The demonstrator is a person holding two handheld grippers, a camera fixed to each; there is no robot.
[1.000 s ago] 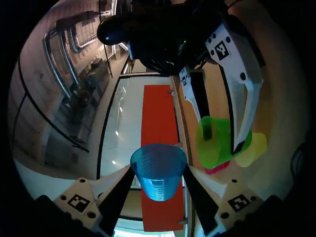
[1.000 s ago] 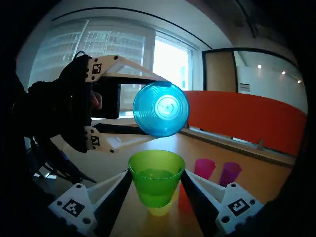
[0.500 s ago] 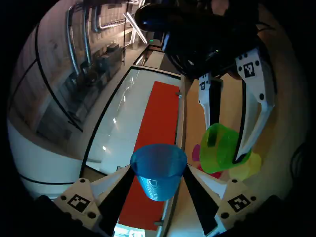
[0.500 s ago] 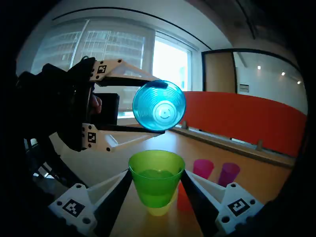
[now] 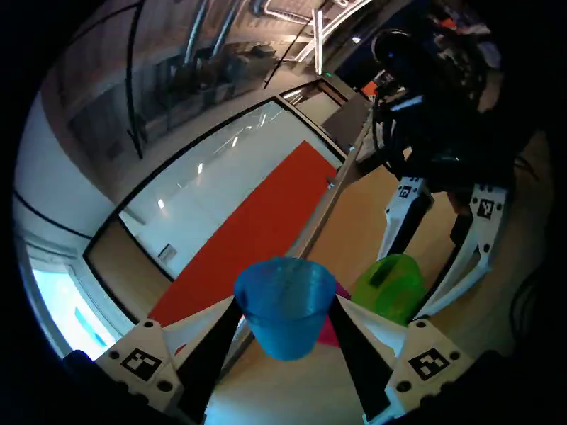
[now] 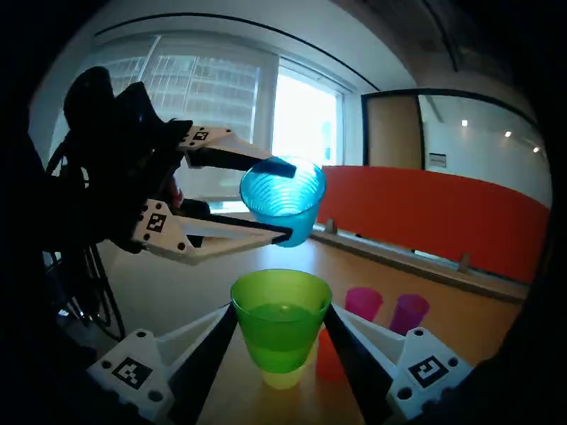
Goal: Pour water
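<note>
Two pinched cups, blue cup (image 5: pixel 285 329) in left claw (image 5: pixel 285 306), green cup (image 6: pixel 281 336) of water in right claw (image 6: pixel 281 312), pink cup (image 6: pixel 363 300) and purple cup (image 6: pixel 410 309) on table (image 6: pixel 375 270) behind.

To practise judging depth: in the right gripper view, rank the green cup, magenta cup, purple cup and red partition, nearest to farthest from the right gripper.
1. Green cup, held between the right gripper's fingers.
2. Magenta cup and purple cup, on the table ahead, to the right; too close to call.
3. Red partition, farthest, beyond the cups.
</note>
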